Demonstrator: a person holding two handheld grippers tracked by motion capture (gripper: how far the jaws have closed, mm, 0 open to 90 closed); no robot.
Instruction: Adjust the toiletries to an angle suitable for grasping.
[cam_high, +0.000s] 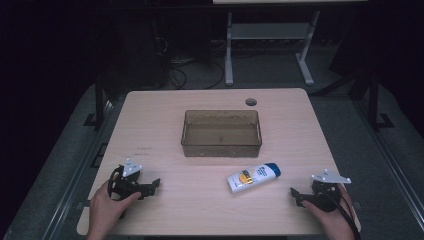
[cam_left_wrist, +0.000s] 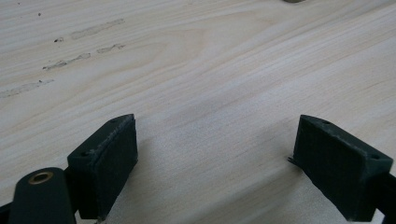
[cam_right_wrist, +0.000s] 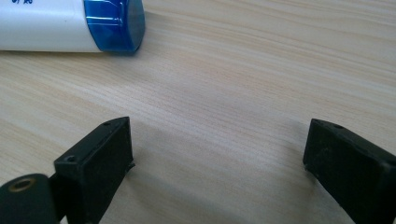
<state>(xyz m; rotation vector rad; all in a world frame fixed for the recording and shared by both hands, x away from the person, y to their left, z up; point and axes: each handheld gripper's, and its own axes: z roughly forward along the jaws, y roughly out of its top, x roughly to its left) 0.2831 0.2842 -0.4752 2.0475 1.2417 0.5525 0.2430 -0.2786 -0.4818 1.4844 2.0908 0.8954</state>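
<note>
Bottle (cam_high: 253, 177) before brown tub (cam_high: 221, 145)

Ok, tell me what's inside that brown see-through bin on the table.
The bin looks empty in the high view: only its tinted floor shows through, with the wooden table underneath. Its near wall dims the strip of floor just behind it, so something very small there could go unseen.

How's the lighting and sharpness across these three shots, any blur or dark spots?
High view: table evenly lit, surroundings nearly black, slightly soft. Left gripper view: wood grain crisp, near jaws softer, faint shadow between them. Right gripper view: bottle in sharp focus, cut off by the frame's top edge, soft shadows by the jaws.
</note>
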